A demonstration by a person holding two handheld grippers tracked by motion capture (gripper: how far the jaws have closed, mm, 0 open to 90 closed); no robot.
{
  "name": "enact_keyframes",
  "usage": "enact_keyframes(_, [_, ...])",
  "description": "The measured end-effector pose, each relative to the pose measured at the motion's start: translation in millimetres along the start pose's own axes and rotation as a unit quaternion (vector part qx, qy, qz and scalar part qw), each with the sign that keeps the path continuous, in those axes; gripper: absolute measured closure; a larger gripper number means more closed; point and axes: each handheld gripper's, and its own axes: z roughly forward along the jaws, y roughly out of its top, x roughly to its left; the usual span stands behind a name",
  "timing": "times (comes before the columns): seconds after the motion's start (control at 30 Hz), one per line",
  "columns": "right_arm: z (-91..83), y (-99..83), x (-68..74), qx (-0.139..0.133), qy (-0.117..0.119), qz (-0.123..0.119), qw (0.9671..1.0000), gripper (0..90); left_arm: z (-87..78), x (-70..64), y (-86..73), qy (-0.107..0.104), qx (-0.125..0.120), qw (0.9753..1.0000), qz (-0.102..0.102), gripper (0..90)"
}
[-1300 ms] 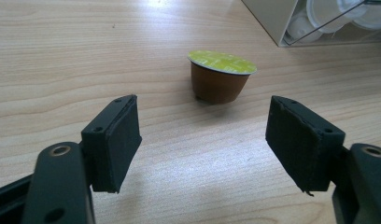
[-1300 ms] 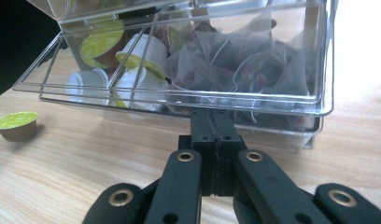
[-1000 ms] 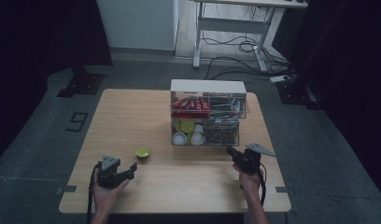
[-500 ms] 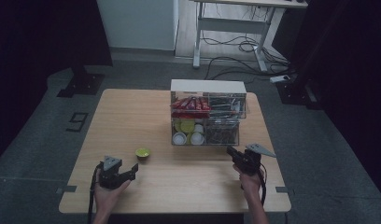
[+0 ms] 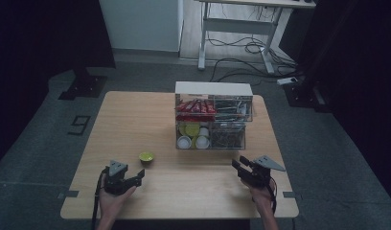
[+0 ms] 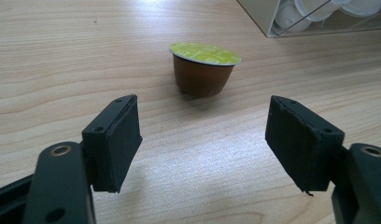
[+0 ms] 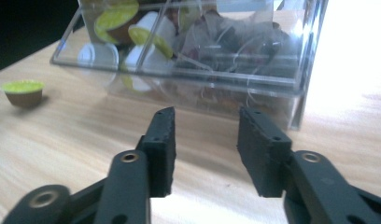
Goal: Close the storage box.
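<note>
The left tool [image 5: 136,175] sits at the near left of the counter [image 5: 136,115], its jaws spread wide with nothing between them. In the left gripper view the left tool [image 6: 202,135] points at a small brown capsule [image 6: 203,73] with a yellow-green foil lid, which stands upright on the wood a little beyond the jaw tips, apart from both pads. From above, the capsule [image 5: 146,156] lies just beyond and slightly right of that tool, left of the clear organizer [image 5: 212,122].

The right tool [image 5: 239,165] rests at the near right, held in the person's hand [image 5: 261,199]; its jaws stand partly open — a narrower gap than the left's — and they grip nothing. In the right gripper view the right tool [image 7: 205,140] faces the organizer [image 7: 188,60] from close by, with the capsule [image 7: 23,92] off at the left edge of that view.

The organizer's contents are hard to read — glare on the clear walls blurs the right-hand compartments into a dark tangle. White and yellow-lidded pods [image 7: 142,42] show in the near left compartment, and red packets [image 5: 194,108] in the far left one. The forearms are cut off at the bottom edge of the high view.
</note>
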Motion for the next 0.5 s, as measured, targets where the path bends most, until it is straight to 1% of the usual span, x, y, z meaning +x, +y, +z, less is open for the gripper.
enact_keyframes(0.13, [-7.1, -9.2, -2.7, 0.004, -0.003, -0.007, 1.0, 50.7, 0.4, -0.3, -0.5, -0.002, 0.002, 1.0, 0.001, 26.8])
enact_keyframes(0.23, [-10.9, -14.0, -5.5, 0.009, -0.004, -0.006, 0.9999, 48.5, 1.1, -0.5, -0.9, -0.003, 0.005, 1.0, 0.003, 26.8])
enact_keyframes(0.27, [-12.5, -15.5, -5.7, 0.012, -0.004, -0.005, 0.9999, 47.8, 1.4, -0.8, -1.1, -0.003, 0.005, 1.0, 0.004, 26.8])
enact_keyframes(0.4, [-21.2, -25.9, -6.6, 0.027, -0.006, -0.015, 0.9995, 46.6, 3.2, -2.7, -1.6, -0.006, 0.009, 0.9999, 0.007, 26.8])
enact_keyframes(0.5, [-27.3, -33.6, -11.4, 0.037, -0.015, -0.009, 0.9992, 46.4, 4.3, -4.2, -1.8, -0.007, 0.012, 0.9999, 0.01, 26.8])
